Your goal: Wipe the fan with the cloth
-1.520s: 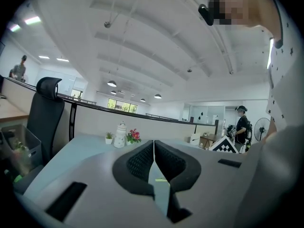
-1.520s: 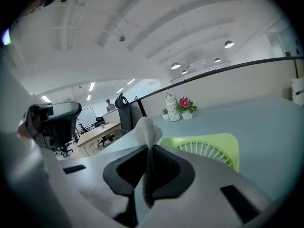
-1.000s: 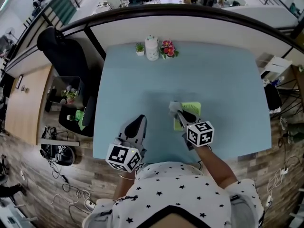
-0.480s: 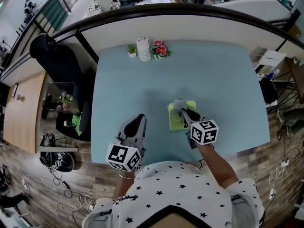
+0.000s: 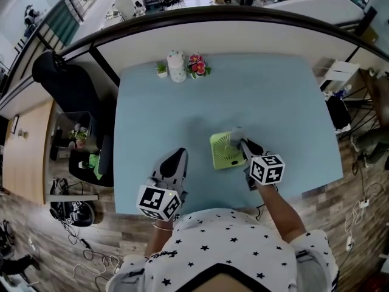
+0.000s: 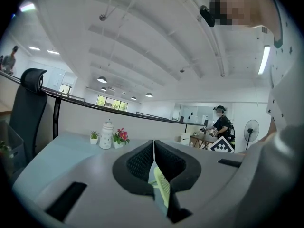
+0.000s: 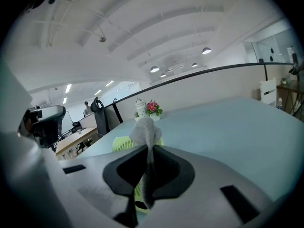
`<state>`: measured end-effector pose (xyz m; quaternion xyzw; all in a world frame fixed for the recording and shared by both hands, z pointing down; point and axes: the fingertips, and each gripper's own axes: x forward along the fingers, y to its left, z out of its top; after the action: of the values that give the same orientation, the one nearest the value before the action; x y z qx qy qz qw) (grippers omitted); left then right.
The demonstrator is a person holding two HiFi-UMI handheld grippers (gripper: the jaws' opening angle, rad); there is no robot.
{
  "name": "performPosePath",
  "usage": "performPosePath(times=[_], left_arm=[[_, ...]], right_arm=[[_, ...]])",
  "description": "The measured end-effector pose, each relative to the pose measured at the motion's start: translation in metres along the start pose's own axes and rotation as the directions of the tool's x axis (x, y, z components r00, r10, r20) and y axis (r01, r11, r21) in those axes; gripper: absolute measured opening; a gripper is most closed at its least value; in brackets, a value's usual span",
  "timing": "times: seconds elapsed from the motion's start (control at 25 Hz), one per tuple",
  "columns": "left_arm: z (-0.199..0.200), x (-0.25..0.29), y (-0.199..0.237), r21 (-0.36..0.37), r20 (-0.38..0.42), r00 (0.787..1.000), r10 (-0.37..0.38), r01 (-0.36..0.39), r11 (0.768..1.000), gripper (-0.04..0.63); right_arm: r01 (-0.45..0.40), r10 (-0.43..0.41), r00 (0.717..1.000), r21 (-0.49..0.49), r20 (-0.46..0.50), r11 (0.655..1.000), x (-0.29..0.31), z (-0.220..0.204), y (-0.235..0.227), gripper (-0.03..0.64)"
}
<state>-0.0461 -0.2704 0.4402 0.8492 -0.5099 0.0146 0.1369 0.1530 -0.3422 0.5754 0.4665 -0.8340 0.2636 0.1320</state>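
Observation:
A square light-green fan (image 5: 226, 151) lies flat on the blue table (image 5: 267, 96), a little right of centre near the front edge. My right gripper (image 5: 241, 142) is shut on a grey cloth (image 5: 236, 132), which rests at the fan's far right corner. In the right gripper view the cloth (image 7: 145, 132) sticks up out of the closed jaws, with the fan (image 7: 122, 143) just behind it. To the fan's left, my left gripper (image 5: 175, 158) hovers at the table's front, shut and holding nothing. The left gripper view shows the fan (image 6: 161, 189) as a green sliver past the jaws.
A white jar (image 5: 176, 67), a pot of pink flowers (image 5: 196, 66) and a small green plant (image 5: 161, 69) stand at the table's far edge. A black office chair (image 5: 67, 78) is off the left side. The front edge runs just under both grippers.
My right gripper has slid to the right across the fan with the cloth, from over its middle to its right edge. The left gripper has stayed where it was.

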Motion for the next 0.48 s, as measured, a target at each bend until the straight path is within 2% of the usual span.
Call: performPosePath(times=[0.28, 0.48], left_arm=[[-0.002, -0.003, -0.001, 0.000, 0.001, 1.000, -0.003, 0.003, 1.000, 0.032], [-0.002, -0.005, 0.000, -0.005, 0.003, 1.000, -0.002, 0.003, 1.000, 0.032]], right_arm=[[0.063, -0.063, 0.998, 0.018, -0.001, 0.998, -0.006, -0.005, -0.023, 0.026], [0.079, -0.080, 0.997, 0.034, 0.011, 0.996, -0.009, -0.003, -0.027, 0.027]])
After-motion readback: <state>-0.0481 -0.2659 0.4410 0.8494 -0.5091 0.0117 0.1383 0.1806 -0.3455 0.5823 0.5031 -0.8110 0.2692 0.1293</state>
